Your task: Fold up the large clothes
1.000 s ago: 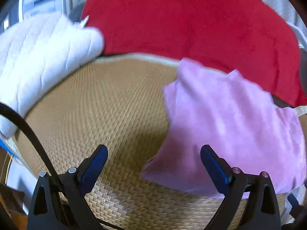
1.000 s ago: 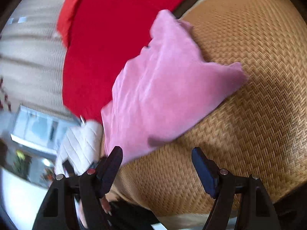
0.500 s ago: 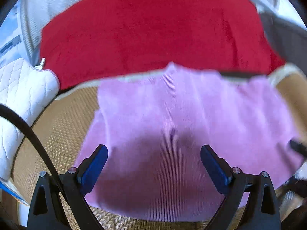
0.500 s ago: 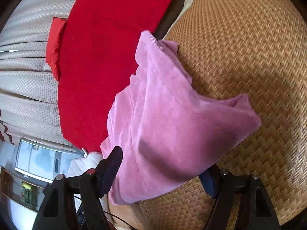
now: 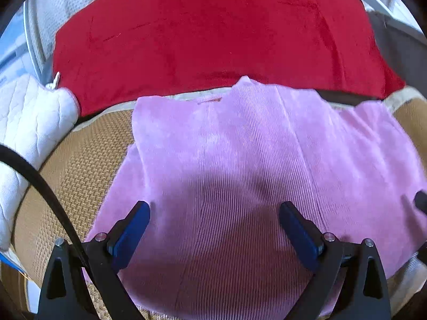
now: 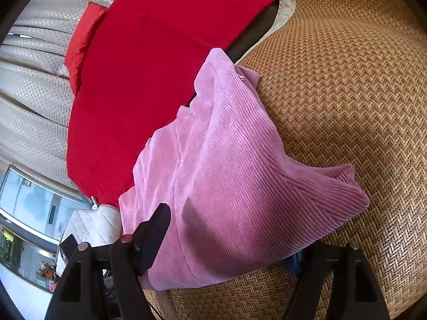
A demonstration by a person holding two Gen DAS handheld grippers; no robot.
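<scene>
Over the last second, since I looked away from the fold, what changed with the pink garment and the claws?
The left claw moved over the pink garment, which lay mostly to its right before. The right claw closed in until the cloth bunched between its open fingers. Neither has gripped. The red blanket, white quilted cushion and woven mat stayed put.

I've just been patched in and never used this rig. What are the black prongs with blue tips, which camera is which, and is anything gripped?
The prongs are two-finger grippers that a person holds, one per hand. Each carries a fisheye camera looking along its fingers. In the left wrist view the left gripper is open above a pink corduroy garment, gripping nothing. In the right wrist view the right gripper is also open, with the same garment lying across the space between its fingers. The garment lies on a woven mat. Behind it is a red blanket, and a white quilted pad sits to one side.
</scene>
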